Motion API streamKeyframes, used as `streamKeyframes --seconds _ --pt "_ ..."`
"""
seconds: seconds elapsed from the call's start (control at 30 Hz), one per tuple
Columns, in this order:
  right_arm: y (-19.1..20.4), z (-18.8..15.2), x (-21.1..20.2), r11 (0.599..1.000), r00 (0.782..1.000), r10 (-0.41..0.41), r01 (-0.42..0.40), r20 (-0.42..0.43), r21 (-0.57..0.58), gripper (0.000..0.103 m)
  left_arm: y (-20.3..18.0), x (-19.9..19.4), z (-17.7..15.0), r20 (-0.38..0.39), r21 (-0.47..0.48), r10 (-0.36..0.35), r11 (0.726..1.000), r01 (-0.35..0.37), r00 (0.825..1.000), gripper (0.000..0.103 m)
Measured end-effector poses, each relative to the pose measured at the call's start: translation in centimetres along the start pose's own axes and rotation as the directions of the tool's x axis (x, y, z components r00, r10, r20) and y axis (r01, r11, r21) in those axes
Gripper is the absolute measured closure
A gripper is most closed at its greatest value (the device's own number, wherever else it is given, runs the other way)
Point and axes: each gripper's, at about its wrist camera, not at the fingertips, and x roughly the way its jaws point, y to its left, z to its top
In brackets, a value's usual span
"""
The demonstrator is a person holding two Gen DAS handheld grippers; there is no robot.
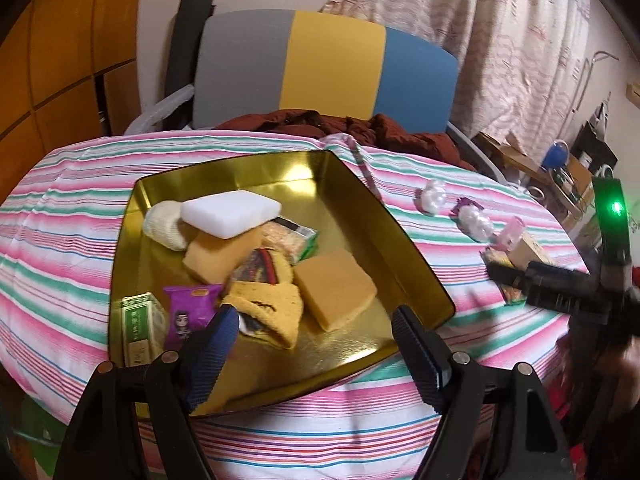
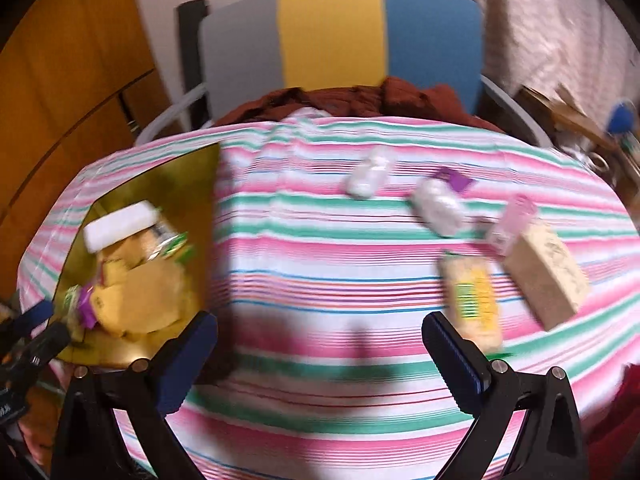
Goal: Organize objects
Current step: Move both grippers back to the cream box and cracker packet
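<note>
Gleaming square gold tin (image 1: 360,184), spongy tan blocks (image 1: 334,288), ribbed tongs (image 1: 316,326) agape

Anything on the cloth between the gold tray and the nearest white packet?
Nothing: between the gold tray and the white packet lies only bare striped tablecloth, shown in the right wrist view.

One gold tray (image 1: 348,184), two tan sponges (image 1: 334,288), one white sponge (image 1: 230,212), perhaps two white packets (image 1: 434,198).
</note>
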Motion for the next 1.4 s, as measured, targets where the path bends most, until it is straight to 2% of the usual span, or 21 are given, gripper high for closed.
streamKeyframes --seconds 0.17,0.27,0.4,0.5,0.63,0.77,0.83,0.9,0.97,1.07,1.27,1.4 --pt "-6.5 1.9 -0.3 0.991 0.99 -0.132 0.133 -0.04 0.034 0.0 -0.6 0.2 0.0 -0.009 0.013 -0.016 1.0 0.016 1.0 0.023" --pt "-11.1 2.8 0.5 0.975 0.971 -0.213 0.218 -0.11 0.037 0.0 -0.8 0.4 0.1 -0.013 0.015 -0.018 1.0 0.018 1.0 0.023" --pt "-15.3 3.3 1.8 0.951 0.94 -0.296 0.307 -0.171 0.04 0.0 -1.1 0.8 0.2 -0.025 0.022 -0.028 0.999 0.028 0.999 0.023" --pt "-17.1 3.7 3.1 0.951 0.935 -0.285 0.303 -0.213 0.057 0.0 -1.6 1.0 0.3 -0.034 0.036 -0.044 0.998 0.045 0.998 0.023" --pt "-18.0 4.2 4.8 0.94 0.914 -0.327 0.341 -0.242 0.02 0.0 -3.0 1.1 0.9 -0.034 0.066 -0.077 0.995 0.079 0.996 0.023" --pt "-19.1 4.0 6.4 0.951 0.922 -0.278 0.304 -0.27 0.058 0.001 -4.8 1.5 1.4 -0.046 0.101 -0.109 0.988 0.113 0.993 0.023" --pt "-19.6 3.6 6.5 0.952 0.928 -0.251 0.288 -0.276 0.101 0.014 -5.7 1.8 1.5 -0.056 0.12 -0.123 0.984 0.129 0.991 0.023" --pt "-20.3 3.1 6.7 0.942 0.918 -0.262 0.311 -0.297 0.128 0.044 -6.8 2.1 1.7 -0.065 0.143 -0.135 0.979 0.143 0.989 0.023" --pt "-21.3 2.7 6.4 0.931 0.917 -0.256 0.319 -0.306 0.178 0.051 -7.9 2.5 2.0 -0.076 0.162 -0.156 0.973 0.166 0.985 0.023" --pt "-22.3 2.5 5.9 0.907 0.908 -0.285 0.359 -0.306 0.22 0.051 -10.2 3.0 2.4 -0.087 0.201 -0.189 0.958 0.203 0.978 0.023" --pt "-23.3 1.7 6.3 0.896 0.907 -0.239 0.343 -0.347 0.28 0.051 -15.0 5.5 3.0 -0.156 0.243 -0.25 0.928 0.283 0.955 0.023" --pt "-23.5 1.5 6.0 0.89 0.906 -0.238 0.347 -0.35 0.294 0.051 -18.2 8.3 3.4 -0.212 0.252 -0.249 0.92 0.3 0.945 0.023"
